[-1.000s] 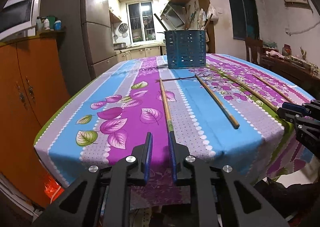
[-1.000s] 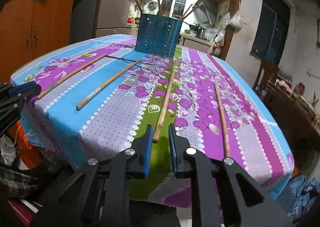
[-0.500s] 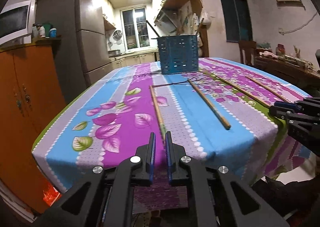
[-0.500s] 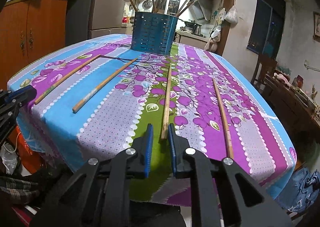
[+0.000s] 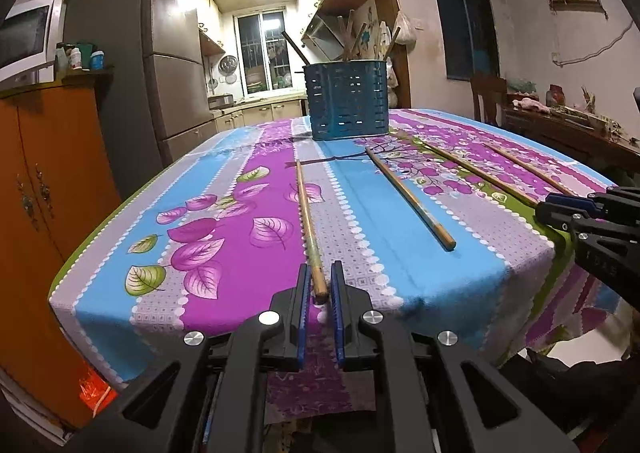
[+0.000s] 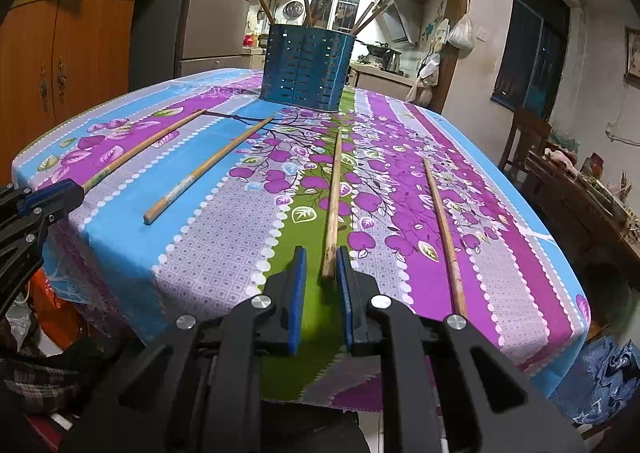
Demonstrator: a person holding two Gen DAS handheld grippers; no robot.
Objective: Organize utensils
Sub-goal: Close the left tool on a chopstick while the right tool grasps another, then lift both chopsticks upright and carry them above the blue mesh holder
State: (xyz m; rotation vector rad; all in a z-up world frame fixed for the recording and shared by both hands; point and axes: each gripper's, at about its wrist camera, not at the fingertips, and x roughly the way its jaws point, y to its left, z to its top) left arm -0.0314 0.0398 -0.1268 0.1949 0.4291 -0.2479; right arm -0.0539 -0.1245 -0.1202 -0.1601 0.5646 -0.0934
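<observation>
orange cabinet (image 5: 48, 189), grey fridge (image 5: 160, 65), floral tablecloth (image 5: 224, 237), wooden chair (image 6: 524, 141)

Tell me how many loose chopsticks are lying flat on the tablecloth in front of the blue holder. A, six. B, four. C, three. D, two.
B: the right wrist view shows four chopsticks on the tablecloth, one far left, a second, a third and a fourth, all short of the blue holder.

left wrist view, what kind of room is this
Most likely a home dining area that opens onto a kitchen: a table with a floral tablecloth, a tall fridge beside it, and kitchen cabinets under a window beyond.
</observation>
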